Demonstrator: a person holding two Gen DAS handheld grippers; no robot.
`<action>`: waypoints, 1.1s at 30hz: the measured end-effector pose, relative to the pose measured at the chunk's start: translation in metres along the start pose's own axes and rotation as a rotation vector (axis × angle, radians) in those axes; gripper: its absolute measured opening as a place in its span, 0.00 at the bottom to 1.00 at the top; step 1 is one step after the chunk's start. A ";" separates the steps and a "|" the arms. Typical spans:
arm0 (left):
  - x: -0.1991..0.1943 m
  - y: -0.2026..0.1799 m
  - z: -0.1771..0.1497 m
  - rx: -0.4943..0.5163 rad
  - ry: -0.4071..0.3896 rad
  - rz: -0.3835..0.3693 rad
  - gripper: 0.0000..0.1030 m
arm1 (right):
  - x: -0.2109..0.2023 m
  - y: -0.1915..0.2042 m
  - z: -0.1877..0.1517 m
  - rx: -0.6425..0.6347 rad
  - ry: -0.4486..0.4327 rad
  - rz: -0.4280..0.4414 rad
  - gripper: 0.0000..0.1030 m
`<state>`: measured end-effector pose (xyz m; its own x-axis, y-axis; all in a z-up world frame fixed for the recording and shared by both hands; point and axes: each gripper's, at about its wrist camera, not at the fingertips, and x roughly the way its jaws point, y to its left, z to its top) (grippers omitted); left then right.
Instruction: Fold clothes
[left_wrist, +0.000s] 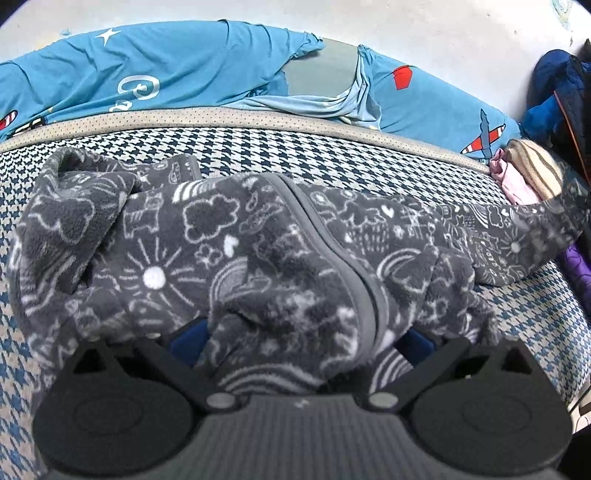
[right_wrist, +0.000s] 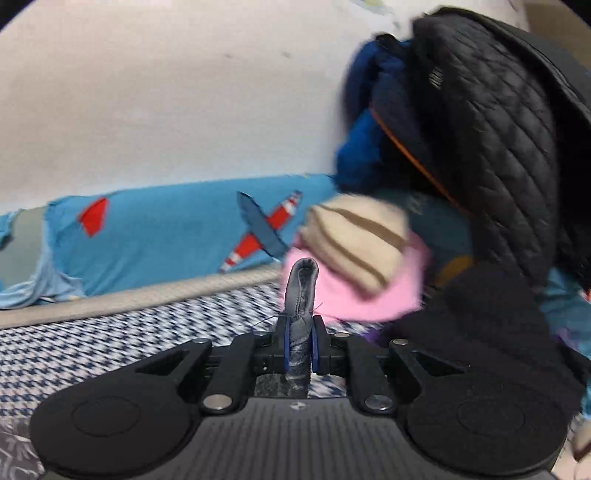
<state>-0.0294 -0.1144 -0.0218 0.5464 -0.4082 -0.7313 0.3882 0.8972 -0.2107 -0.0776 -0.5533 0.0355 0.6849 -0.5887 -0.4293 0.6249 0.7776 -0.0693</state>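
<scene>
Fleece pyjama top (left_wrist: 236, 251) seen as fuzzy grey cloth, bed cover (left_wrist: 258, 147) woven and matt, blue sheet (left_wrist: 166, 70) smooth cotton-like, black jacket (right_wrist: 491, 147) quilted, slightly glossy, gripper bodies matt black plastic.

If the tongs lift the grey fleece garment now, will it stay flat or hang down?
It will probably hang down: the grey fleece garment lies in soft folds and bunches between the left tongs. It looks light but bulky, since the pile is thick. It seems unlikely to slip, because the right tongs pinch a thin edge firmly.
</scene>
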 end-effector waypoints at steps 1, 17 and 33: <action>-0.003 0.000 0.000 0.001 -0.008 -0.002 1.00 | 0.000 -0.005 -0.001 0.014 0.013 -0.005 0.16; -0.055 0.015 -0.023 -0.063 -0.117 0.015 1.00 | -0.036 -0.007 -0.019 0.017 0.051 0.147 0.36; -0.097 0.062 -0.052 -0.219 -0.152 0.104 1.00 | -0.074 0.032 -0.052 -0.063 0.203 0.492 0.49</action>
<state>-0.0969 -0.0110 0.0022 0.6862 -0.3180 -0.6542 0.1636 0.9438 -0.2871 -0.1276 -0.4732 0.0180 0.8010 -0.1019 -0.5899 0.2208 0.9662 0.1329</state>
